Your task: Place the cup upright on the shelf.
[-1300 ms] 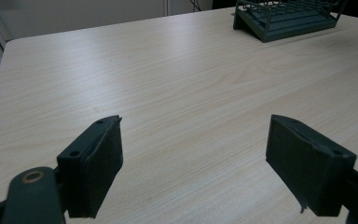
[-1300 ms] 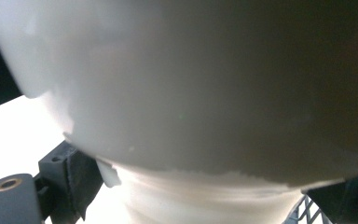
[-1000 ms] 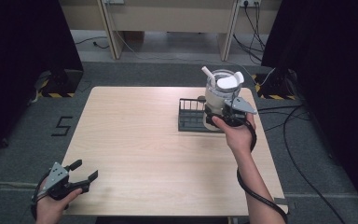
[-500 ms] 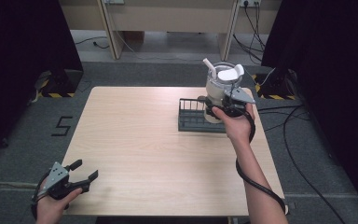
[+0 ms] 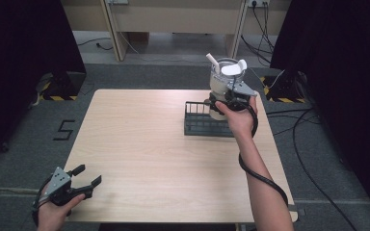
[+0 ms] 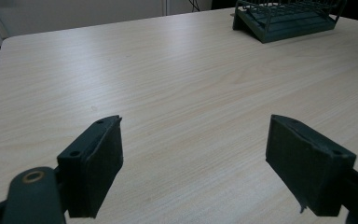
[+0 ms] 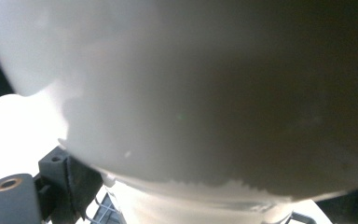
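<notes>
A white container (image 5: 225, 79) with a short spout and a white lid piece on top hangs above the dark wire rack (image 5: 201, 123) at the table's far right. My right gripper (image 5: 221, 103) is shut on its lower body. In the right gripper view the container's (image 7: 191, 93) pale wall is pressed close between the jaws of the right gripper (image 7: 205, 200), and a bit of rack wire (image 7: 101, 208) shows below. My left gripper (image 5: 87, 174) stands open at the table's near left corner. Nothing lies between its jaws in the left gripper (image 6: 196, 163) view, where the rack (image 6: 284, 21) sits far off.
The light wooden table (image 5: 144, 139) has bare room across its middle and left. A cable trails from the right gripper along the person's forearm (image 5: 260, 178). Dark curtains and floor cables surround the table.
The right gripper has lifted the white container upward and slightly farther away, off the rack's level. The left gripper has stayed in place, open.
</notes>
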Available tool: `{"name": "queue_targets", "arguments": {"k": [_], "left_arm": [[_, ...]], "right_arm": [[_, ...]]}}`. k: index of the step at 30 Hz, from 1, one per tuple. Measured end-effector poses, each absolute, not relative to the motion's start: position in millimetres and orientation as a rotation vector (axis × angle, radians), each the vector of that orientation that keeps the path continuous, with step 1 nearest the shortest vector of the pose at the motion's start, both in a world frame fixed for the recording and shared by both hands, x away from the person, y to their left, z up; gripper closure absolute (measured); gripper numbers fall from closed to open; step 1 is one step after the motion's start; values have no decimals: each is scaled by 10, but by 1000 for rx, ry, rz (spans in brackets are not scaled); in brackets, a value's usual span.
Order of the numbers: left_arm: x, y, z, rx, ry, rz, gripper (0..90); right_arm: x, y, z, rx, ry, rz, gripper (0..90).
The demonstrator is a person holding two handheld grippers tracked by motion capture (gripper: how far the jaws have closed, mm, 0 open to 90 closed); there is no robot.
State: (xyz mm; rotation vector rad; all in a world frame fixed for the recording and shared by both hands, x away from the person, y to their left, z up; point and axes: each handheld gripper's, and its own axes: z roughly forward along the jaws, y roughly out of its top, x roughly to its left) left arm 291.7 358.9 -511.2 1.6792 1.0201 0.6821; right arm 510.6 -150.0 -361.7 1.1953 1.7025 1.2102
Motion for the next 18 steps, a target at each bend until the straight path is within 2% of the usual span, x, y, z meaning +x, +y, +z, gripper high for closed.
{"name": "queue_targets", "arguments": {"k": [18], "left_arm": [[2920,3589,-5117,1681,1018,677,181]], "right_arm": [[5340,-1449,-3842,1232,1720,1172,108]]}}
